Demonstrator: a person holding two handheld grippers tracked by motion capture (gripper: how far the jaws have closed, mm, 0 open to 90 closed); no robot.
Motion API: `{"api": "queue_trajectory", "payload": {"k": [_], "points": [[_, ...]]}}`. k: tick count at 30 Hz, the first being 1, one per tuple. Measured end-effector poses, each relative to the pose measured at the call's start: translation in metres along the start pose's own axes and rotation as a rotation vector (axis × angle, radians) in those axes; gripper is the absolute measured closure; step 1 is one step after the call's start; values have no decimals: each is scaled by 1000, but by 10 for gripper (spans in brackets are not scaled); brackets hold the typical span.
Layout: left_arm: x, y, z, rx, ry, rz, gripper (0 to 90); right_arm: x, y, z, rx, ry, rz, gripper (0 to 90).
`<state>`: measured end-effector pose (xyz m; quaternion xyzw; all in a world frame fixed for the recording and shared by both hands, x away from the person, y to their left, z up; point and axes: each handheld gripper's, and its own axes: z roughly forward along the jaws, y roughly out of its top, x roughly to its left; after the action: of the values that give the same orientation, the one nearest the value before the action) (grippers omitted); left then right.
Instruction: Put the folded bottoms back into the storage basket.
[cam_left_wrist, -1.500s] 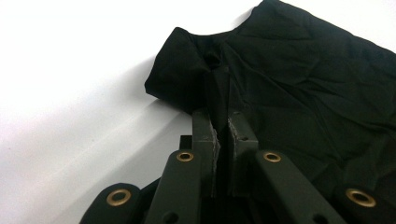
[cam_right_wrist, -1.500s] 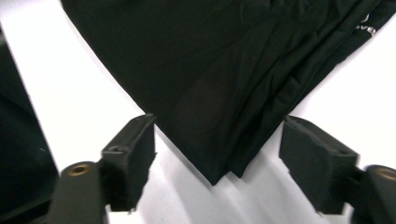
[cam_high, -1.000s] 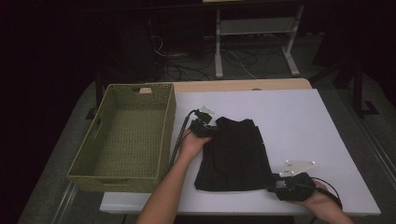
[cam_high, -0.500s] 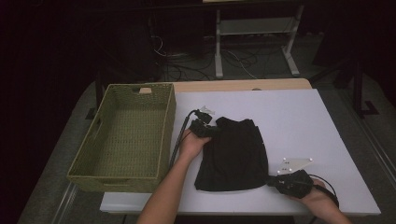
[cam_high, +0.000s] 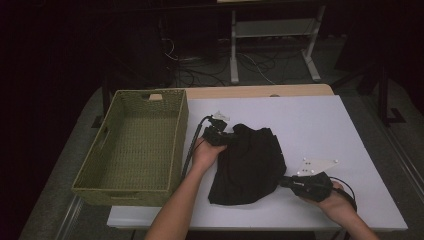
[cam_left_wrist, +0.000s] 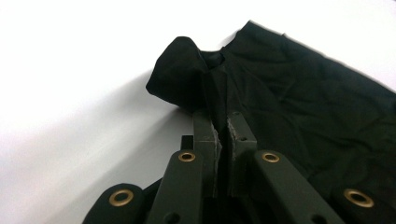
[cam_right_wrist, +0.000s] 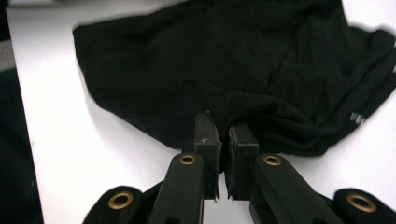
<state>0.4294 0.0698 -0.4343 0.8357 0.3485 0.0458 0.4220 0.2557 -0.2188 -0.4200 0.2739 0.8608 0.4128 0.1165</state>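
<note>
A black garment is being kept on the white table, lying crumpled near the table's front edge, just right of a woven green basket; in the high view its far left corner is being held by the left gripper, and its near right corner by the right gripper; in the left gripper view the left gripper is being shown with its jaws pressed together on a raised fold of the garment, the cloth being bunched up beyond the tips; in the right gripper view the right gripper is being shown with its jaws nearly together and clamped on the garment's edge, the rest of the cloth being spread flat beyond; the basket is being left standing at the table's left side, apart from both grippers.
</note>
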Motion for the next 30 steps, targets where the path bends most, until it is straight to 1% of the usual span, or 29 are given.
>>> {"api": "queue_trajectory", "payload": {"k": [4, 7, 9, 11, 16, 18, 20, 22, 24, 28, 30], "points": [[-5, 7, -7, -23, -17, 6, 845, -5, 15, 0, -47, 5, -11, 846], [-9, 13, -12, -22, -31, 20, 846, -9, 26, -1, -78, 2, -11, 846], [-12, 17, -16, -35, -39, 20, 846, -11, 33, -2, -98, 3, -7, 846], [-15, 21, -19, -37, -40, 34, 846, -13, 39, -3, -120, 11, 6, 847], [-21, 33, -27, -45, -48, 54, 847, -18, 56, -6, -146, 15, 11, 847], [-24, 38, -31, -56, -51, 53, 847, -19, 63, -7, -159, 21, 11, 847], [-27, 44, -36, -64, -56, 57, 847, -20, 71, -7, -166, 24, 6, 847], [-30, 51, -42, -67, -60, 63, 848, -20, 80, -8, -171, 22, -9, 847], [-32, 59, -48, -75, -65, 63, 848, -21, 90, -10, -188, 22, -13, 847], [-38, 77, -64, -94, -78, 61, 847, -23, 110, -17, -217, 26, -36, 846], [-41, 87, -75, -102, -80, 60, 847, -23, 121, -21, -226, 39, -49, 847]]}}
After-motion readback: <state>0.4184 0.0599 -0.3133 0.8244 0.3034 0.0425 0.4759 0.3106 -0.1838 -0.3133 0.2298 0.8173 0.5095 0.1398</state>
